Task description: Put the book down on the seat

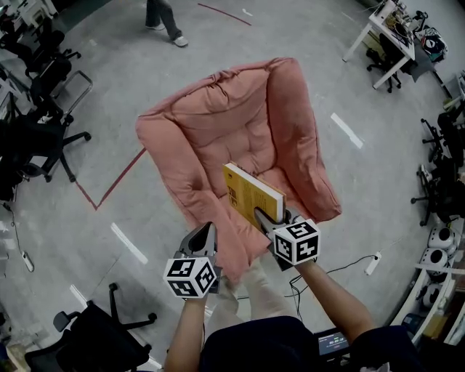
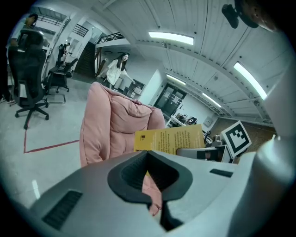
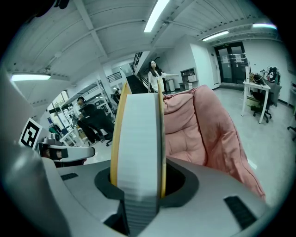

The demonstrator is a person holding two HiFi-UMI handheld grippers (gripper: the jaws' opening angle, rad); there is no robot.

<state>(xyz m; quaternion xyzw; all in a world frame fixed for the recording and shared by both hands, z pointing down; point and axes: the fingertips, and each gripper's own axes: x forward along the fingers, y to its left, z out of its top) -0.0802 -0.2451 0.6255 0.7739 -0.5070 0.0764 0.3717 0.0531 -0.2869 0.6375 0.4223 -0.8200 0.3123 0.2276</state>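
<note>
Two forearms [image 1: 336,299] reach in from the bottom edge of the head view, each hand carrying a tool topped by a black-and-white marker cube [image 1: 296,241]. The left tool [image 1: 209,229] hovers just in front of the pink armchair [image 1: 218,120], its jaws drawn together with nothing between them (only pink fabric shows through the slit that remains). The right tool [image 1: 272,216], beside it at the armchair's front edge, stands with its jaws wide and clamped across the thickness of a yellow-covered book [image 1: 251,192], the white page block filling the gap between them. The book stands upright on edge over the front of the armchair's seat [image 1: 288,180], angled in towards the backrest; whether its lower edge touches the cushion cannot be told. The armchair sits on a grey floor [image 1: 131,80], with a red tape line [image 1: 120,176] running out from its left side. Black office chairs [image 1: 43,138] stand well to the left of the armchair, a white desk [image 1: 385,33] stands beyond it to the right, and a person [image 1: 166,18] stands on the floor behind its backrest.
</note>
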